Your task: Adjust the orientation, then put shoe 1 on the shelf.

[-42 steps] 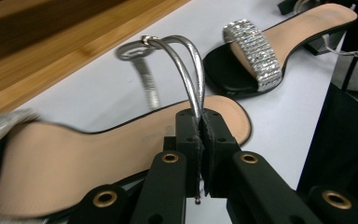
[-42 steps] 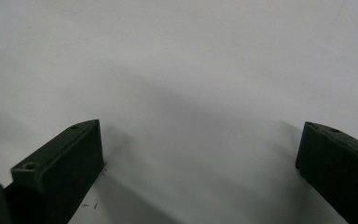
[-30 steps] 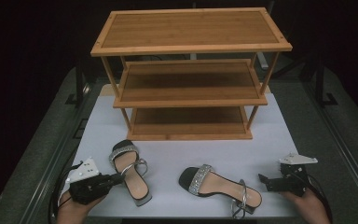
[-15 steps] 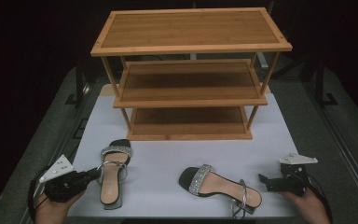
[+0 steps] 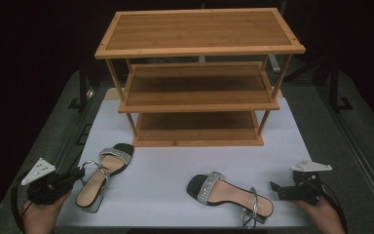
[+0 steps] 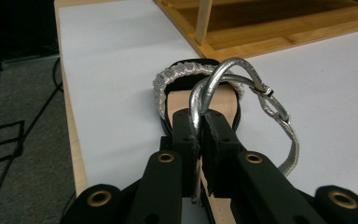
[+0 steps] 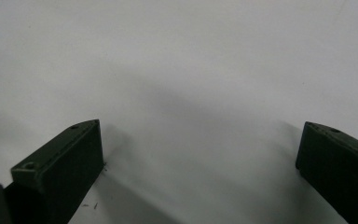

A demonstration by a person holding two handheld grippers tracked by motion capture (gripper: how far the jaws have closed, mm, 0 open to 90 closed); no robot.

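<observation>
White desk (image 5: 165, 170) carries both sandals before the rack (image 5: 199, 78). Left gripper (image 5: 75, 174), fingers clamped on the left sandal's (image 5: 102, 170) silver strap (image 6: 214, 88), has dragged it leftward, probably for reorientation. Right gripper (image 5: 277, 189) rests open near the right sandal (image 5: 229, 195).

Count, table scene:

Two black-soled open sandals with tan insoles, rhinestone toe bands and silver ankle straps: one at the left (image 5: 102, 173), one at the right (image 5: 231, 196).

One three-tier bamboo shoe rack (image 5: 199, 78); three slatted wooden shelves on it, stacked top, middle, bottom; all three bare.

One white rectangular mat (image 5: 175, 165) under rack and sandals.

Two black handheld two-jaw grippers: left gripper (image 5: 75, 176), right gripper (image 5: 275, 187). Two grey three-cornered plates, one atop each. Two hands, one per gripper.
</observation>
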